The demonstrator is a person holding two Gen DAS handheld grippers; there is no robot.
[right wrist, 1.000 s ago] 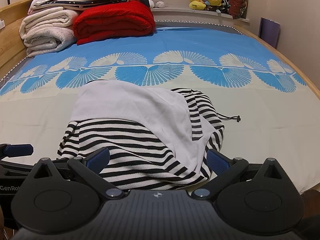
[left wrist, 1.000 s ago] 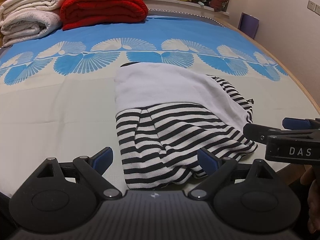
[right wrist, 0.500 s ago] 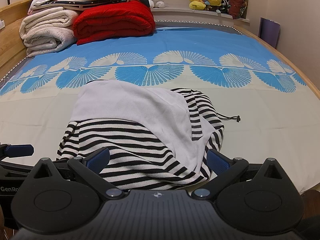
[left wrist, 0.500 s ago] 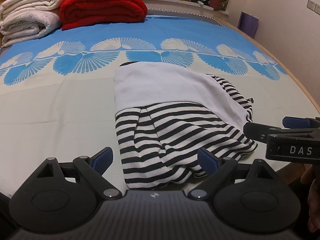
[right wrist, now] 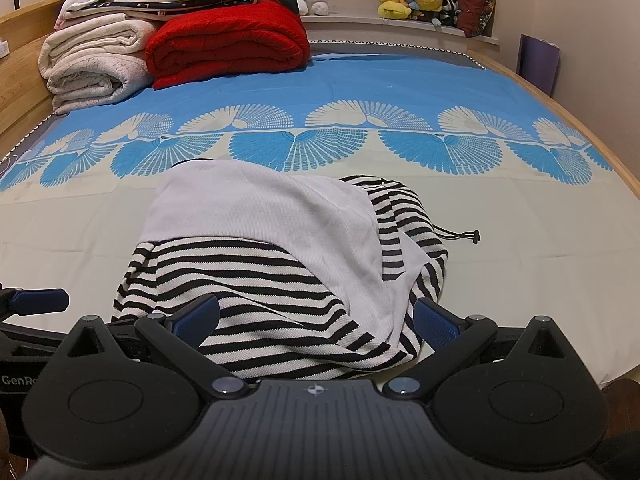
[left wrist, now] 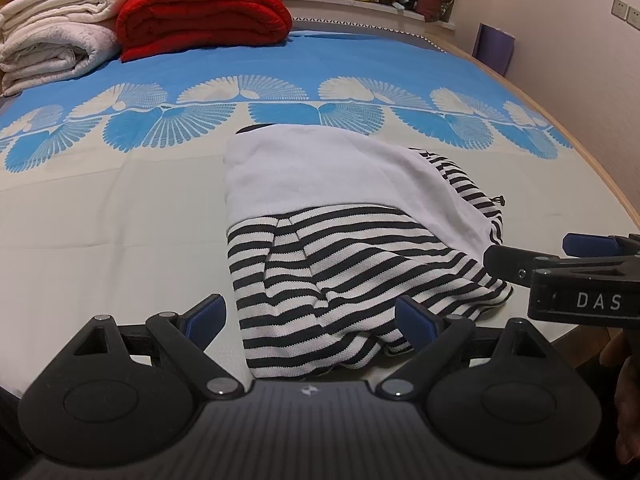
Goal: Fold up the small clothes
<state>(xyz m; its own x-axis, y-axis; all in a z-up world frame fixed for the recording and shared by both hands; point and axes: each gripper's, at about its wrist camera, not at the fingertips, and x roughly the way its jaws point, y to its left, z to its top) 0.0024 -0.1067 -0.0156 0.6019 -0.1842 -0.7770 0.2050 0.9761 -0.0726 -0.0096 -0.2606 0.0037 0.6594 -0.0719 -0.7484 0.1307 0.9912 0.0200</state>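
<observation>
Striped garment point(left wrist: 344, 280) lies lengthwise away from both spread claws.

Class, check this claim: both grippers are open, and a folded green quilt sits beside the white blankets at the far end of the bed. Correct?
Not quite: the quilt is red, not green, as the right wrist view shows. It does sit beside the white blankets, and the left gripper and right gripper are open.

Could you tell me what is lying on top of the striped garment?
A plain white cloth lies over the far part of the striped garment, draping down its right side. A black drawstring pokes out at the right. Whatever lies beneath the white cloth is covered.
</observation>
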